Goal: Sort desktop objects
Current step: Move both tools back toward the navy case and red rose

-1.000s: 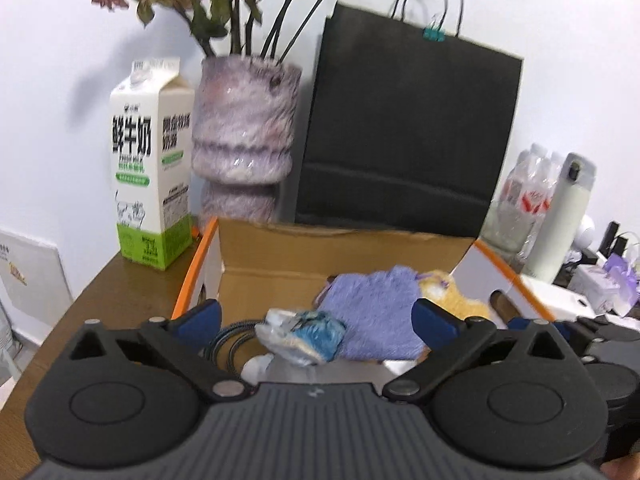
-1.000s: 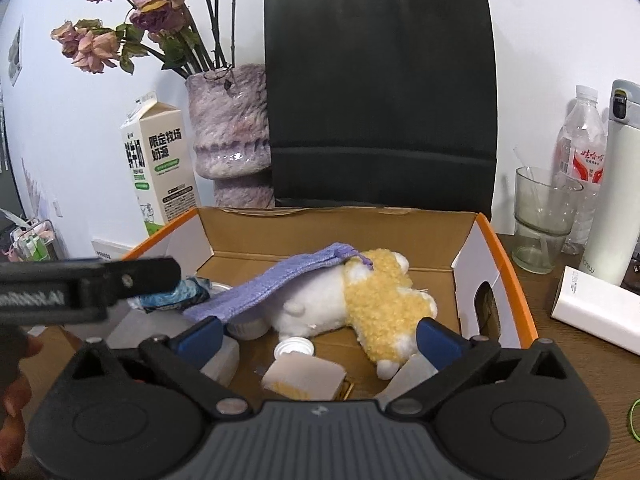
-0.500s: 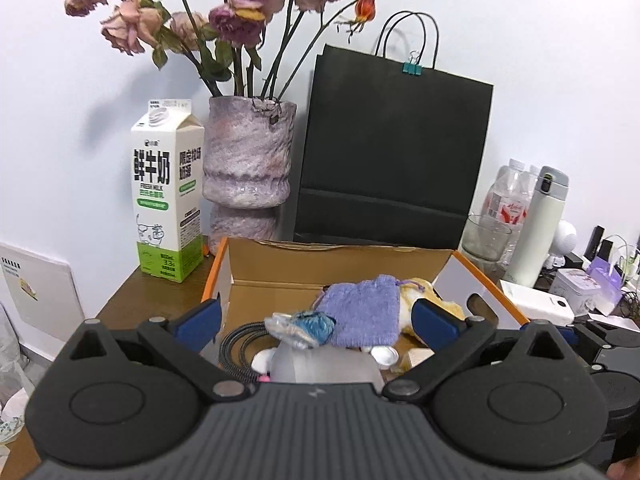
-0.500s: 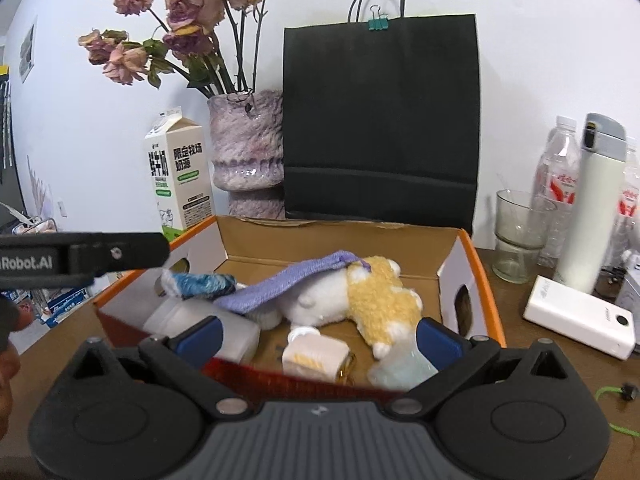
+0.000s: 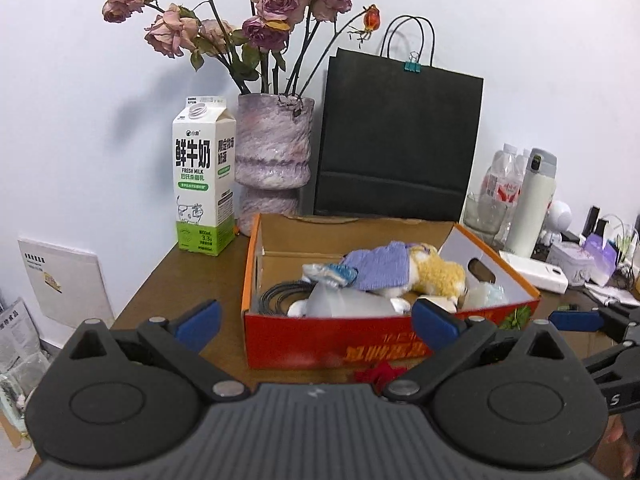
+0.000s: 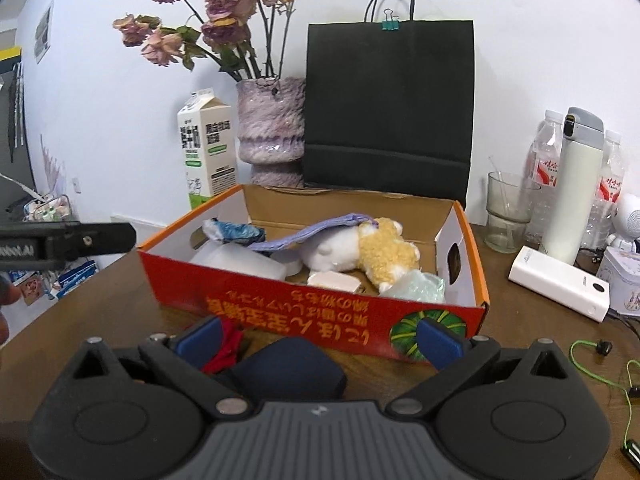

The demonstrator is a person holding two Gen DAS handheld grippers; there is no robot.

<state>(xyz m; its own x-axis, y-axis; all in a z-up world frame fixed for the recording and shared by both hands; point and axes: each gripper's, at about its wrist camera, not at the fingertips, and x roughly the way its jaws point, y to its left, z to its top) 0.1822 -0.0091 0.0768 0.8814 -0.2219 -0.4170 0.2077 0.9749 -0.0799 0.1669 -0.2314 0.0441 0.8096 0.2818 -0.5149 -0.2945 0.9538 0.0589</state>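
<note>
Behind box (image 5: 360, 344): "FRESH MILK" carton (image 5: 202, 180).

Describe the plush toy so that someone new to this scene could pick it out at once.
Start at the orange cardboard box in front of the black paper bag. The plush toy lies inside, half under a purple cloth. It alone is fluffy, yellow and white.

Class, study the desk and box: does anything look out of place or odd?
Yes. The roses in the vase look wilted and dried. The box shows upside-down print, and a red scrap lies loose before it.
</note>
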